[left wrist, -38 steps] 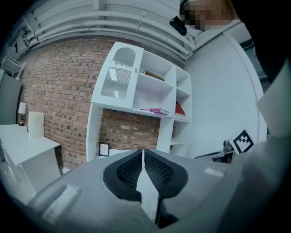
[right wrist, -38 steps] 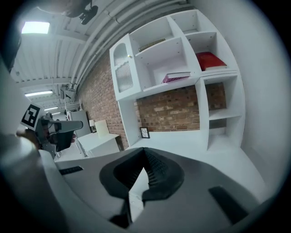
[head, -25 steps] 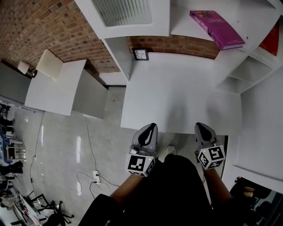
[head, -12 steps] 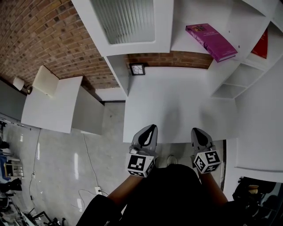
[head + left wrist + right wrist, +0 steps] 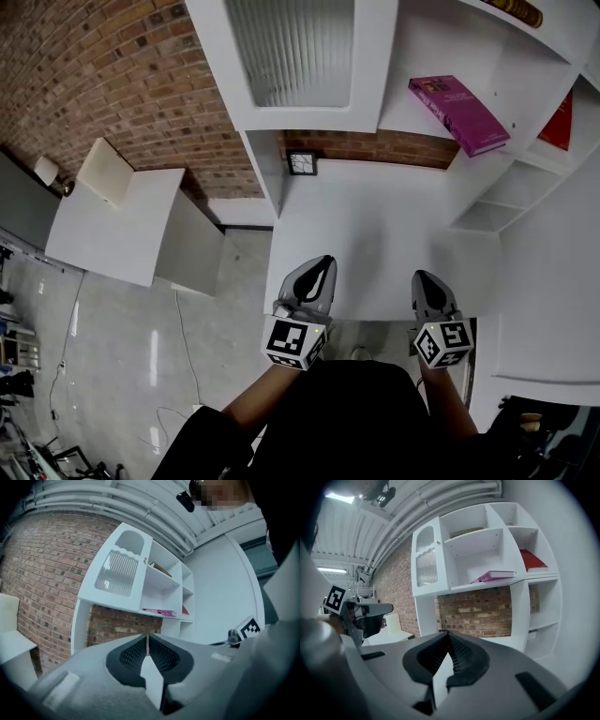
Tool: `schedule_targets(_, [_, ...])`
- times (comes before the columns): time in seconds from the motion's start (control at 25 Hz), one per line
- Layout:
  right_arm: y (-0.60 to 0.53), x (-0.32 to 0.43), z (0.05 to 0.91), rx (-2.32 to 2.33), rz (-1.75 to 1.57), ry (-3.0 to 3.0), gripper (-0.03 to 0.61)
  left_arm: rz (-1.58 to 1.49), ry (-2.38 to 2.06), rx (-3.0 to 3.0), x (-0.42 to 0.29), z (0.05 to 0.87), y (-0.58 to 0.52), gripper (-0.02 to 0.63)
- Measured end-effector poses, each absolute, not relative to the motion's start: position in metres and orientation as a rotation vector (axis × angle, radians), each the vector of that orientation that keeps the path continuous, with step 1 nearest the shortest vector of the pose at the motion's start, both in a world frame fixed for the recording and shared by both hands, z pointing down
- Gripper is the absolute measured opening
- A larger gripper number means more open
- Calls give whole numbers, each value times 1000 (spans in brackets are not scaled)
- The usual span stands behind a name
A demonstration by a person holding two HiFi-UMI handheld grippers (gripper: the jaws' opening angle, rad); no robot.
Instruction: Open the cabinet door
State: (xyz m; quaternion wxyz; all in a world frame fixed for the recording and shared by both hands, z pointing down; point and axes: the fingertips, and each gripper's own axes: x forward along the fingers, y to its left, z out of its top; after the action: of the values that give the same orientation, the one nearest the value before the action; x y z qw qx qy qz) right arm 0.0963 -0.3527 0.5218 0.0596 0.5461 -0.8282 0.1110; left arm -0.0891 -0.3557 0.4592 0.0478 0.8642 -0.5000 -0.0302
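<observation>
You are at the approach: the cabinet door [image 5: 292, 49], with its ribbed pane, stands shut and neither gripper has reached it. The left gripper [image 5: 324, 264] is clenched with nothing between its jaws, and so is the right gripper [image 5: 423, 277]. Both sit over the near edge of the white desk [image 5: 375, 220].

The door is ahead of and above the left gripper, well apart from it. From the right gripper it lies up and to the left, with the purple book [image 5: 457, 90] on the open shelf straight ahead and above. In the right gripper view a small knob [image 5: 437, 541] seems to sit on the door's edge next to the open shelves.

The next move probably calls for lifting one gripper to that edge, parting its jaws, closing on the knob and swinging the door outward. The left gripper looks better lined up.

Compared with a second ago, the door fills much more of the top of the head view and the book has slid lower. Both grippers stay clenched by the desk's near edge.
</observation>
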Motion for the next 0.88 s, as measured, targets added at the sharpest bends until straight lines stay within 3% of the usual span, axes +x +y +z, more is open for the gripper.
schedule_targets(0.88, [-421, 73, 441, 1668, 127, -2657, -6, -307, -1659, 2993, -55, 224, -480, 26])
